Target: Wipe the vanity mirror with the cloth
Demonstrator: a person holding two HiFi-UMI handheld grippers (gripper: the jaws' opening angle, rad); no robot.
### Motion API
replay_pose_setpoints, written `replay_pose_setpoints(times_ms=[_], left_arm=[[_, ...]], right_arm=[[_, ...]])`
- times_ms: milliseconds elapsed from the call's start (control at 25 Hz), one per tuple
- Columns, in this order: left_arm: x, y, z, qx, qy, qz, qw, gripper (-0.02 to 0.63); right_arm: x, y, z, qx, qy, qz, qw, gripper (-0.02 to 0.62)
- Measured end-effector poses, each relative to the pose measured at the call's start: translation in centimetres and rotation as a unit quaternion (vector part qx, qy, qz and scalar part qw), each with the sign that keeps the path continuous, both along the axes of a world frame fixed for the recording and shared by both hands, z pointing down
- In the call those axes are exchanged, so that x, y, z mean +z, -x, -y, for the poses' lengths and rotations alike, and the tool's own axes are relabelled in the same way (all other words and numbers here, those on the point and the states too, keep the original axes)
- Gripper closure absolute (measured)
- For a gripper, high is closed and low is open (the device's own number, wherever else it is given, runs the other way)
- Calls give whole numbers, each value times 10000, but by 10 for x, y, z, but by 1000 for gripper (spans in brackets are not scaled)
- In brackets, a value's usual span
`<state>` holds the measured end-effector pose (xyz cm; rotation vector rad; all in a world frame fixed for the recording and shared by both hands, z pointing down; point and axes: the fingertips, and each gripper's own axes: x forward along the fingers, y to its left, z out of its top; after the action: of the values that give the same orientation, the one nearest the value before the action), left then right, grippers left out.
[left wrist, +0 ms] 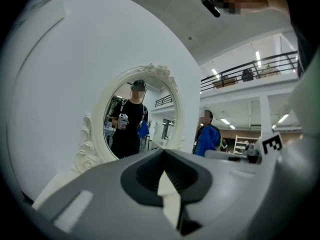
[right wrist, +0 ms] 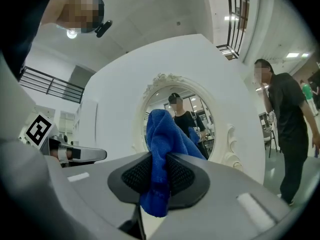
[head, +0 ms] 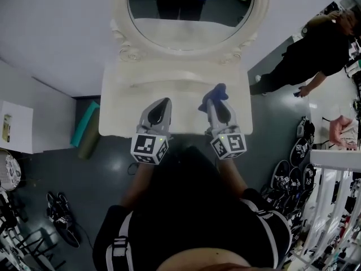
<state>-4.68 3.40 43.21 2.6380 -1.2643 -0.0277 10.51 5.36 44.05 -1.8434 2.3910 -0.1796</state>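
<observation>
Well, soft cloth pinched in right gripper, mirror ahead.
Probably light, floppy, best held bunched; left gripper jaws clenched, empty.

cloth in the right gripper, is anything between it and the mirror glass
Nothing visible. The right gripper holds the cloth above the vanity top, with only open air between it and the mirror.

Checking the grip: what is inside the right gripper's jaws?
A blue cloth is pinched in the right gripper, bunched above and hanging below. The stretch between the pads is hidden.
</observation>
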Motion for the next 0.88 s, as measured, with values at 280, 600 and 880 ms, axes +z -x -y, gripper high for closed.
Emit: replay_pose_setpoints(times_ms=[280, 600, 880], left_arm=[[-15, -5, 40, -85, -184, 50, 9998, 600], [-31, -33, 94, -234, -342, 84, 9991, 600], [-39, -58, 141, -408, -393, 79, 9984, 600]], right_arm=[[-17, -16, 48, 130, -234, 81, 9996, 526], [-27, -52, 112, 120, -430, 191, 9988, 526], [-42, -90, 164, 88, -666, 337, 9972, 526]])
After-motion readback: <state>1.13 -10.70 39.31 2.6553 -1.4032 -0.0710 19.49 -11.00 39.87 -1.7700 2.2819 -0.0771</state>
